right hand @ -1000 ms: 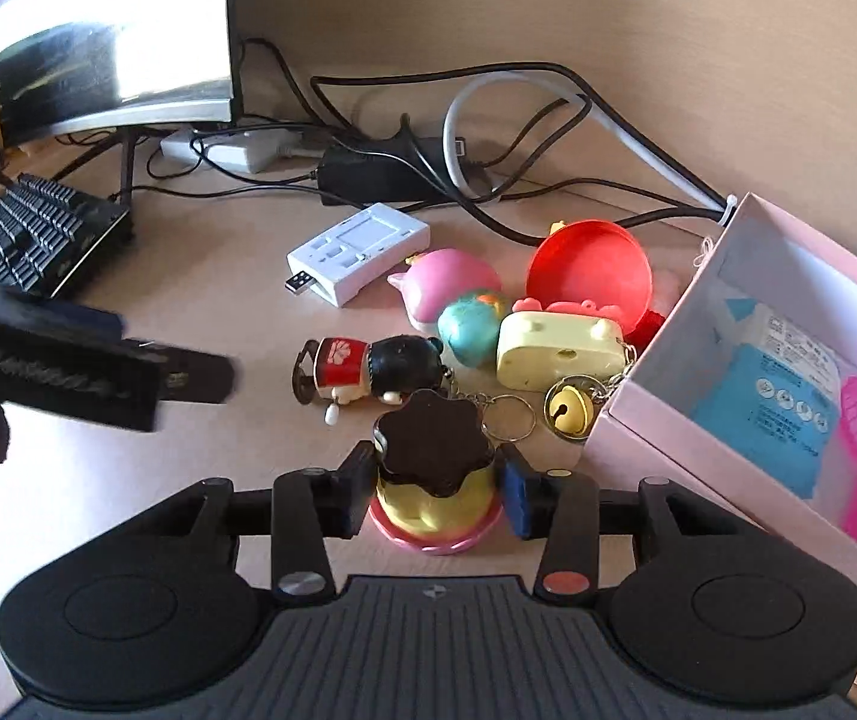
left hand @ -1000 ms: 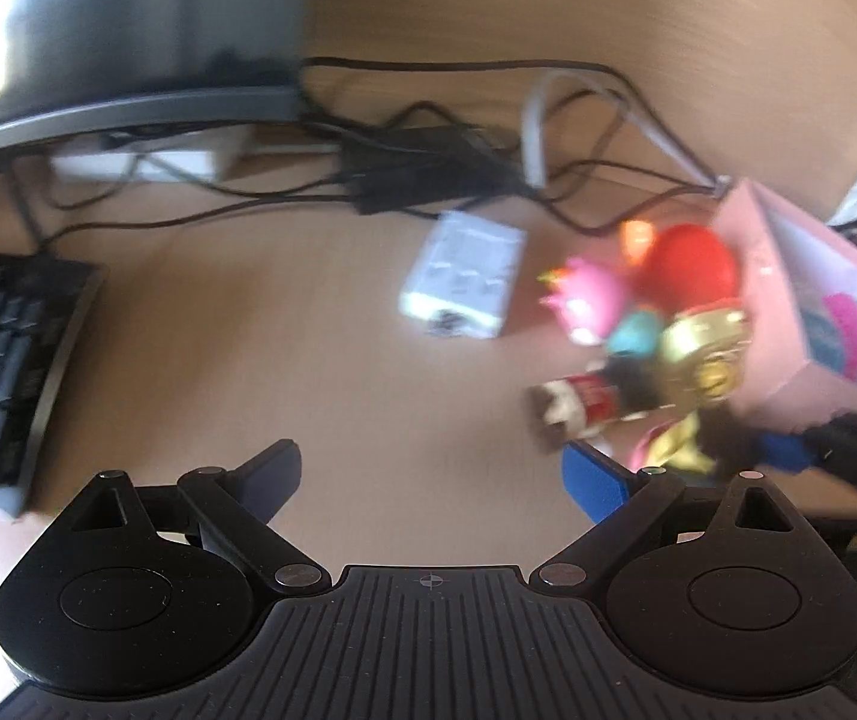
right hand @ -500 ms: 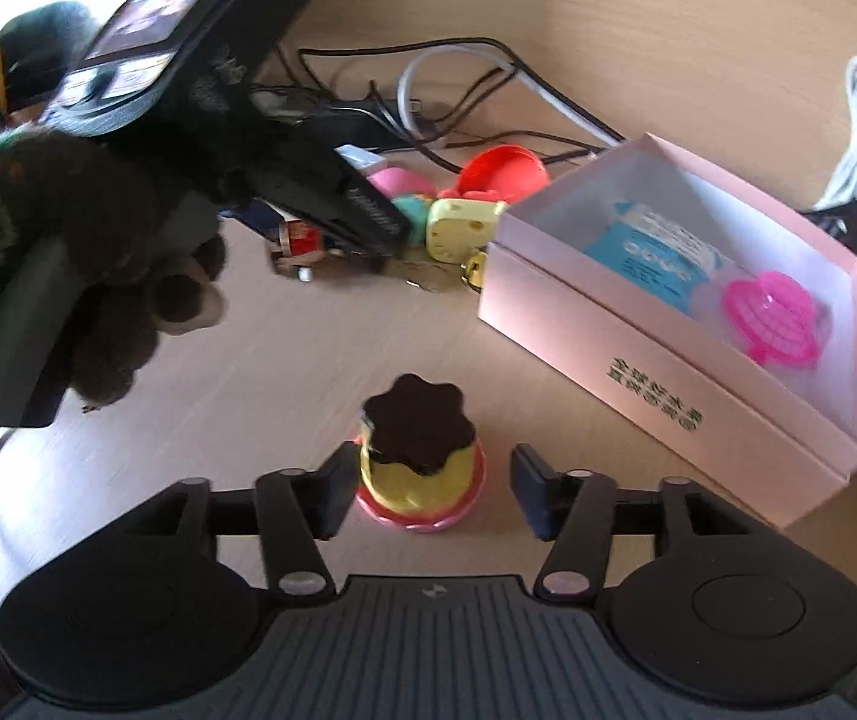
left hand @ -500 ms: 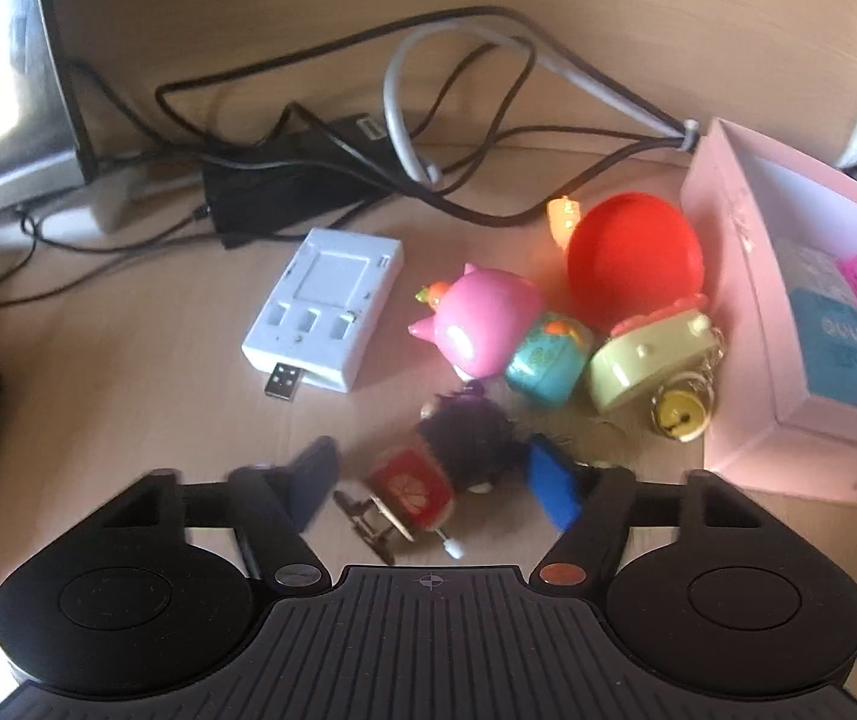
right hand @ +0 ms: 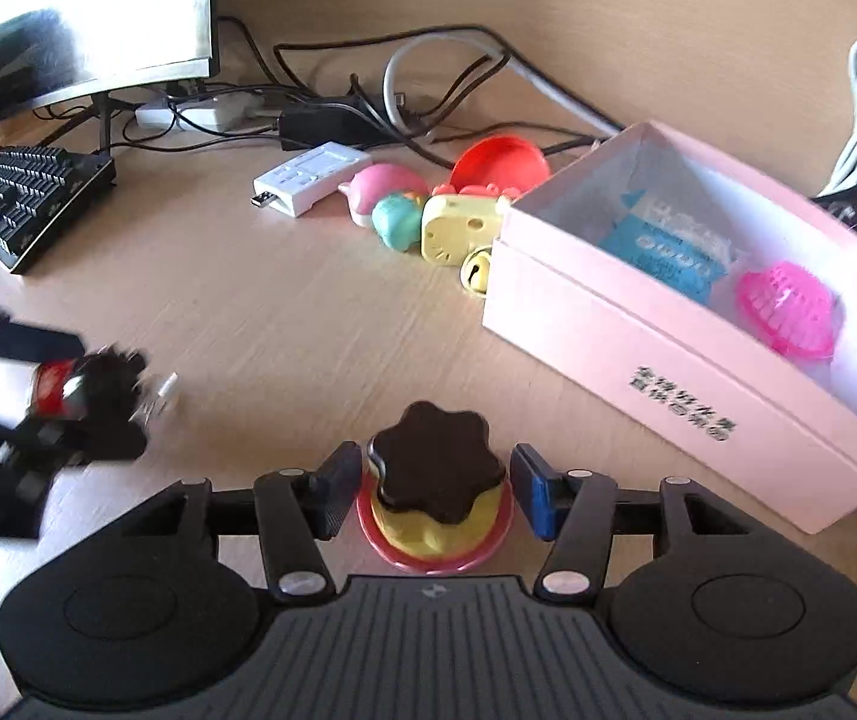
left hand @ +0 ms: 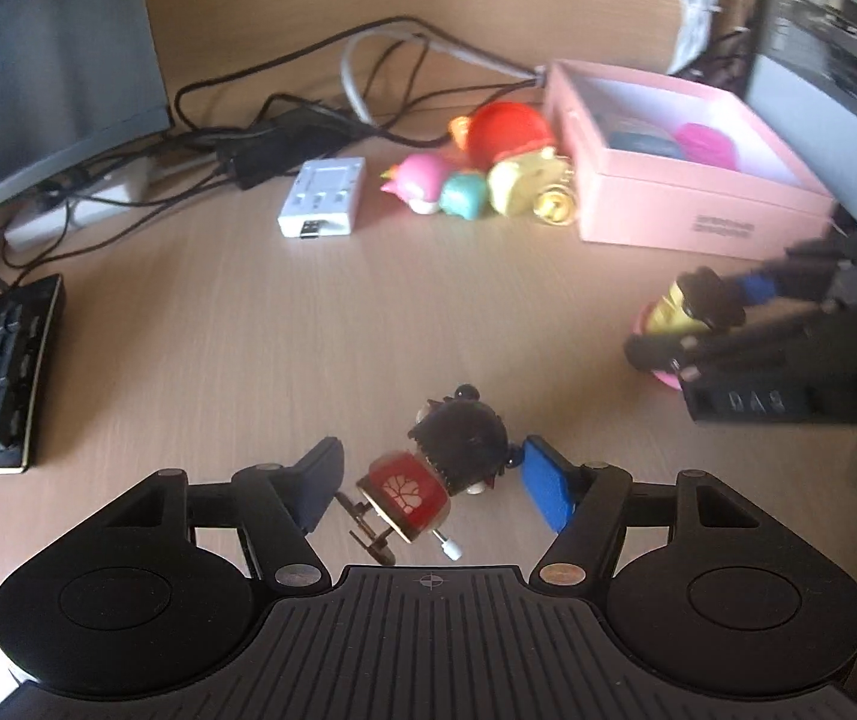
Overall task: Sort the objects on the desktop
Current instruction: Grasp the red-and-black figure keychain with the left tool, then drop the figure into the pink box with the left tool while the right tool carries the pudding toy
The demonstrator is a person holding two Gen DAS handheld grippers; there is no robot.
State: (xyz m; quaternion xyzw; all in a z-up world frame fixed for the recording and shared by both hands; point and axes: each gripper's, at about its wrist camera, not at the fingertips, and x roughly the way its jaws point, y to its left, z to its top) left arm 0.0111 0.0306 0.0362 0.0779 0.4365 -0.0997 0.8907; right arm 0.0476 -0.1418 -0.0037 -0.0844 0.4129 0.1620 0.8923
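My left gripper (left hand: 431,483) is shut on a wind-up toy (left hand: 434,474) with a black head and red body, held over the desk. It also shows blurred at the left of the right wrist view (right hand: 89,396). My right gripper (right hand: 437,492) is shut on a pudding toy (right hand: 434,489) with a brown top, yellow body and pink base; it shows in the left wrist view (left hand: 683,312) too. A pink box (right hand: 656,354) stands to the right, holding a blue packet (right hand: 665,240) and a pink strainer (right hand: 788,312).
A pile of toys sits left of the box: a red dome (right hand: 500,162), a pink pig (right hand: 383,186), a teal toy (right hand: 398,219), a yellow camera (right hand: 458,228), a bell (right hand: 476,267). A white USB hub (right hand: 308,177), cables, a monitor (right hand: 86,12) and a keyboard (right hand: 26,204) lie behind.
My left gripper has closed on the wind-up toy and pulled it back from the pile. My right gripper has drawn in around the pudding toy and turned back toward the box.
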